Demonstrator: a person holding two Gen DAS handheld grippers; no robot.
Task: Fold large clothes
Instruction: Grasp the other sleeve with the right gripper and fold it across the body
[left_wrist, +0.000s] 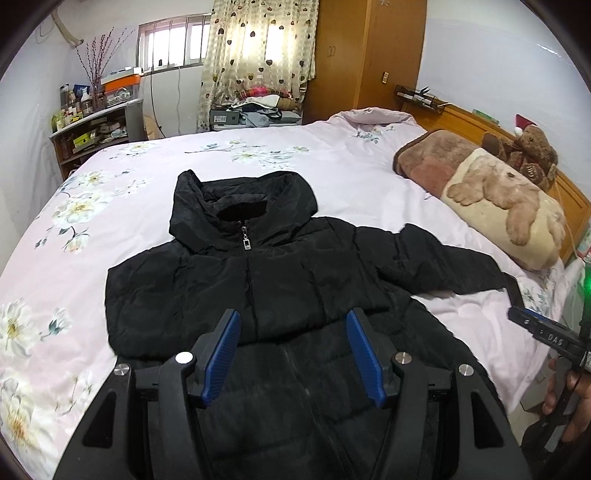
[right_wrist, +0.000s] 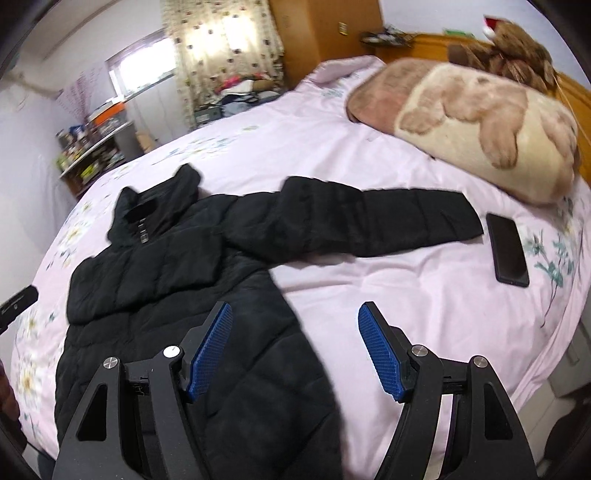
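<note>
A black hooded puffer jacket (left_wrist: 280, 273) lies front up on the bed, zipped, hood (left_wrist: 240, 199) pointing away. One sleeve (right_wrist: 380, 218) stretches out to the right toward the pillow; the other side looks folded in over the chest. My left gripper (left_wrist: 293, 317) hovers open over the jacket's lower front, nothing between its blue pads. Over the jacket's right edge and the bare sheet, my right gripper (right_wrist: 295, 308) stands open and empty. The right gripper (left_wrist: 524, 319) also shows at the left wrist view's right edge, held by a hand (left_wrist: 569, 402).
The bed (left_wrist: 332, 155) has a pink floral sheet. A black phone (right_wrist: 508, 249) lies just past the sleeve's cuff. A rolled plush blanket (right_wrist: 480, 122) and a teddy bear (left_wrist: 528, 155) sit by the wooden headboard. Cluttered shelves (left_wrist: 96, 129) stand beyond the far left corner.
</note>
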